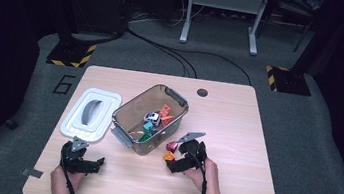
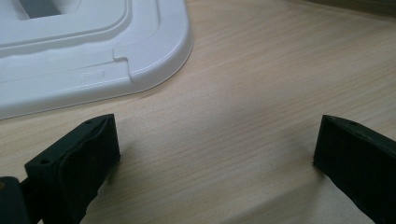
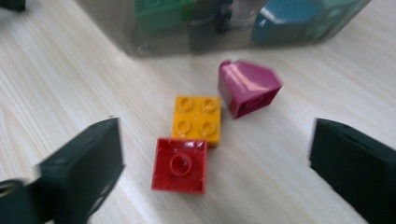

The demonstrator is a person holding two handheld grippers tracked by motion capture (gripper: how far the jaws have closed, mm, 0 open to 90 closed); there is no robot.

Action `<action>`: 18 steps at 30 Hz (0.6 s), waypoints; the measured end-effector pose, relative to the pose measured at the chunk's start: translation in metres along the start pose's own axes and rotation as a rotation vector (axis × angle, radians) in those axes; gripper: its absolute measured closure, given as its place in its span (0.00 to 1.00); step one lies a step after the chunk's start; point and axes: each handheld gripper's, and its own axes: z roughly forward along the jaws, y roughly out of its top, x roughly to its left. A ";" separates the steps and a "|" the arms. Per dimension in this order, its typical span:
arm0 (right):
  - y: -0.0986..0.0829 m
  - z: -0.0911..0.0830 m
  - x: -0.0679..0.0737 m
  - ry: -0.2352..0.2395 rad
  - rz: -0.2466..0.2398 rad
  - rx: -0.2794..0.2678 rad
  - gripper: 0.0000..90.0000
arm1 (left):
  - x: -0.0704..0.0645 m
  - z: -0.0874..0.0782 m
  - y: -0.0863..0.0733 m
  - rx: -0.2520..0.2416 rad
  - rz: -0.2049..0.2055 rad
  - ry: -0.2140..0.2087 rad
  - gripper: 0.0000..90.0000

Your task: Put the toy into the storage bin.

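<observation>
My right claw point(image 3: 212, 158) hangs low over the worktop point(image 1: 237, 125) with its jaws spread wide, gripping nothing, and three loose bricks lie on the wood between and just ahead of them. The red brick point(image 3: 180, 164) is nearest to me, a single stud on top, and it touches the orange brick point(image 3: 196, 120) at one corner; the orange one shows four studs. The magenta brick point(image 3: 247, 87), slope-sided and tipped over, lies just beside the orange one, towards the clear bin point(image 1: 130, 109). From the high view these bricks sit just off the bin's near right corner, in the near half of the worktop a little right of centre, with my right claw point(image 1: 176, 154) right over them; I can pick out the orange point(image 1: 168, 156) and magenta point(image 1: 171, 146) pieces there. The bin stands slantwise near the middle of the worktop and holds more coloured pieces. My left claw point(image 1: 99, 160) rests near the near left corner, jaws also wide apart and empty over bare wood. The white lid point(image 1: 87, 116) lies flat by the left edge, just beside the bin, and its rounded corner point(image 2: 154, 60) is close in front of my left claw point(image 2: 217, 140).
</observation>
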 end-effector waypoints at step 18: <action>-0.020 0.016 0.014 0.001 -0.005 0.027 0.62 | 0.000 0.000 0.000 0.006 0.001 -0.001 0.00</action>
